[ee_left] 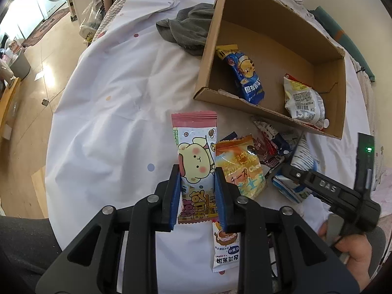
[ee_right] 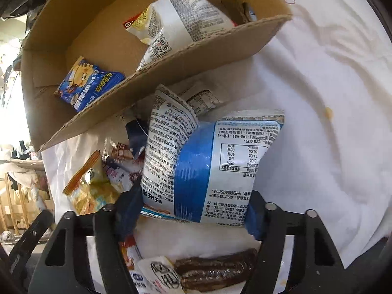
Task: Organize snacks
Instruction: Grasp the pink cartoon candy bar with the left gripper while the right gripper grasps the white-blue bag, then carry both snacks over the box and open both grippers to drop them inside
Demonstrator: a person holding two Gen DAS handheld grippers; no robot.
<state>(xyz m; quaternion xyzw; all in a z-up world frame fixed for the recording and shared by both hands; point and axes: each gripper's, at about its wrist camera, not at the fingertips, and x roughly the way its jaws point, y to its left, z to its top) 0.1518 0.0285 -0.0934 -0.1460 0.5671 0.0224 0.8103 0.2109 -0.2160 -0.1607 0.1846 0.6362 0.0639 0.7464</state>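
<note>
A: Left wrist view first. What was the left gripper (ee_left: 198, 191) doing?

B: It was pinching the pink-topped white foil snack bar with a cartoon puppy (ee_left: 196, 161) across its lower half, blue pads flat on both long edges. The bar looked light and crinkly with a stiffish core, so a mid-body hold seemed right; the slick film could slide.

A: Where did it sit against the rest?

B: The open brown cardboard box (ee_left: 325, 129) lay at 1 o'clock from the bar, a blue tiger packet (ee_left: 247, 78) and a white pillow bag (ee_left: 303, 100) already inside. The loose pile with the orange cheese-cracker packet (ee_left: 238, 164) was just beside the bar at 3 o'clock. The wrinkled white dotted sheet (ee_left: 110, 98) from 9 to 11 o'clock was bare, easy room to swing. A grey cloth (ee_left: 188, 27) touched the box's far left wall.

A: Right wrist view?

B: The right gripper (ee_right: 193, 213) had its jaws set round the lower end of a puffy blue-and-white printed snack bag (ee_right: 210, 161), part closed; pads seemed to touch both sides. Air-filled, soft, probably fragile inside, so I'd judge a gentle squeeze. The box's low front edge stood at 11 o'clock, near, needing a lift over. A brown ridged wrapped snack (ee_right: 215, 274) lay under the jaws at 6 o'clock.
</note>
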